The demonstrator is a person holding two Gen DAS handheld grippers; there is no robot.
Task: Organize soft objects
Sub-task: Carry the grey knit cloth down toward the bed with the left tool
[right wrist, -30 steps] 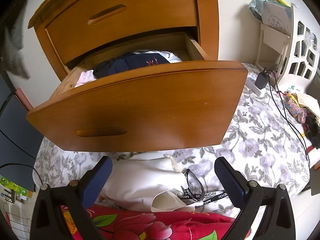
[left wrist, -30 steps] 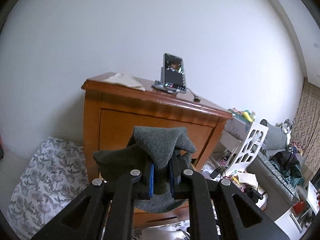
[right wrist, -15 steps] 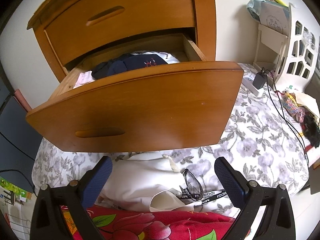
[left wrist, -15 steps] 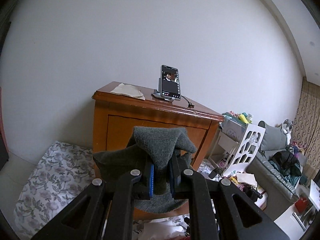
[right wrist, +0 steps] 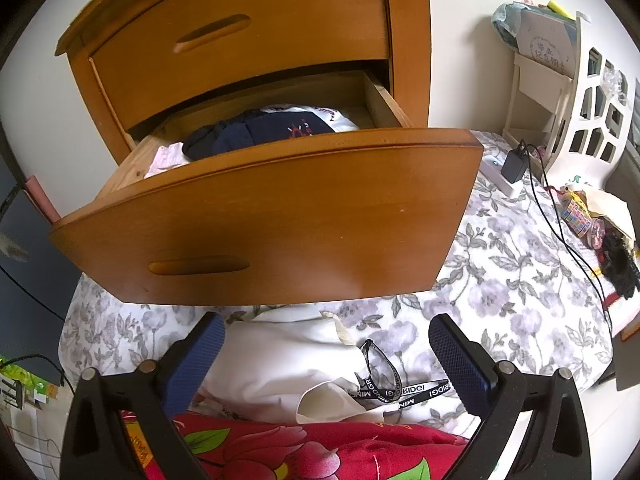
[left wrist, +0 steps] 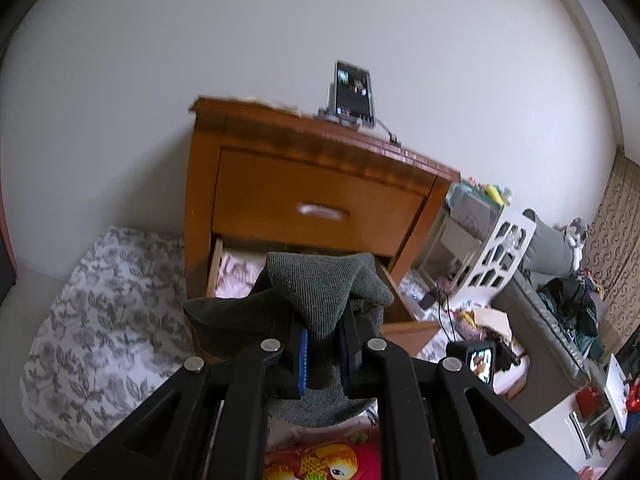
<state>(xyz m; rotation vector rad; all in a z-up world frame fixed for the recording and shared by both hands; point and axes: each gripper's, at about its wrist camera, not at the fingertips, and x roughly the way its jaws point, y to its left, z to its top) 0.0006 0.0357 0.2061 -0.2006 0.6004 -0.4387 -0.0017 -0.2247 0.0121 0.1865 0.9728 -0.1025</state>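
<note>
Since the earlier frame, the left hand-held gripper (left wrist: 323, 346) has dropped toward the open drawer (right wrist: 272, 216) of the wooden nightstand (left wrist: 320, 184), jaws clamped narrow on a grey sock (left wrist: 316, 296) held above the drawer. Right hand-held gripper (right wrist: 326, 356) remains stationary, jaws wide and empty, over white cloth (right wrist: 280, 360) on the bed.

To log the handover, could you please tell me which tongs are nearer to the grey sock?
Left. The left tongs are clamped on the grey sock. The right tongs hang open and empty before the open drawer, no sock between them.
</note>
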